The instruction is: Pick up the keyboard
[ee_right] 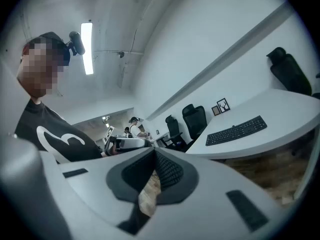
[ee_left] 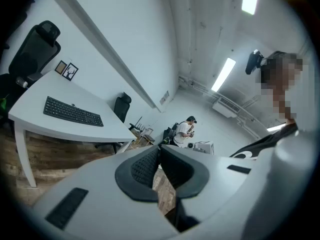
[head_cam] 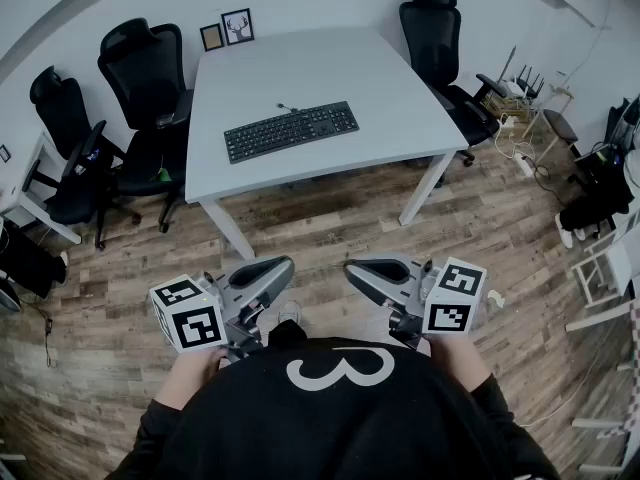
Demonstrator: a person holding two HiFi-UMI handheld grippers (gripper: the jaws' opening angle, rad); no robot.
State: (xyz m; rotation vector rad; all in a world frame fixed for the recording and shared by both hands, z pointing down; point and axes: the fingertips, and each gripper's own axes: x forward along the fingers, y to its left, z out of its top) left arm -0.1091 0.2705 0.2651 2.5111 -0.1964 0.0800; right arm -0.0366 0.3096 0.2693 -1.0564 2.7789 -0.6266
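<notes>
The black keyboard lies flat on the white table, between the table's middle and its near edge, with its long side roughly along that edge and a thin cable leaving its back. It is well apart from both tools. The left gripper and the right gripper are held low, close against the person's dark top, over the floor in front of the table's near edge and pointing toward it. Each gripper is clenched with nothing between its jaws: both gripper views show the dark, ridged pads meeting at their tips, with only floor visible through the gap behind them. The keyboard is a slim, matte slab of low keys, and the tabletop is smooth, rectangular and pale on straight white legs. The gripper bodies are smooth grey plastic with rounded shells, and each carries a white cube printed with black square markers. The floor is wood-grain planks.
</notes>
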